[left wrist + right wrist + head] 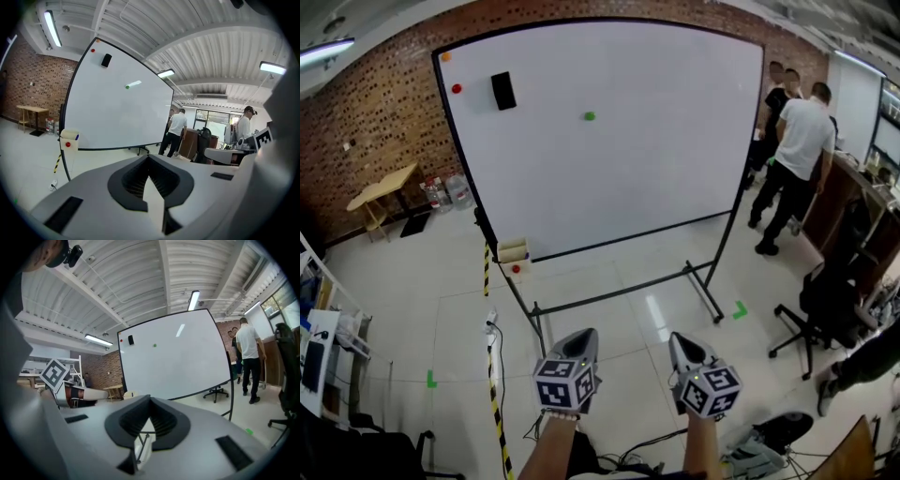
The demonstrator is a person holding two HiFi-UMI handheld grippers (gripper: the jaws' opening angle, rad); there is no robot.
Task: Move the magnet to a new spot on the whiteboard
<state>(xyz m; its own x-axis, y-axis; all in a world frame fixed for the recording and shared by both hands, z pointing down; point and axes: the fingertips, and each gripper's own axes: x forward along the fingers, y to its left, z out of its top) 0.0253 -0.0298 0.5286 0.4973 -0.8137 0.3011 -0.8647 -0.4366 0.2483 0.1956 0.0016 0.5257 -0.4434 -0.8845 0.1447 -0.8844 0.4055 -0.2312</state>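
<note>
The whiteboard [609, 131] stands on a wheeled frame well ahead of me. A small green magnet [590, 116] sits near its upper middle, also seen in the left gripper view [127, 86] and the right gripper view [154, 345]. A red magnet [457, 88] and an orange magnet [445, 56] are at the top left corner, beside a black eraser [503, 90]. My left gripper [584, 336] and right gripper [680, 339] are held low and side by side, far short of the board. Both have their jaws together with nothing between them [149, 157] [150, 399].
A small cream box [514, 251] with a red spot hangs at the frame's lower left. Several people [802, 141] stand at the right by a counter. An office chair [825, 300] is at the right, yellow-black tape [494, 394] runs along the floor, and a wooden table [382, 187] stands at the left.
</note>
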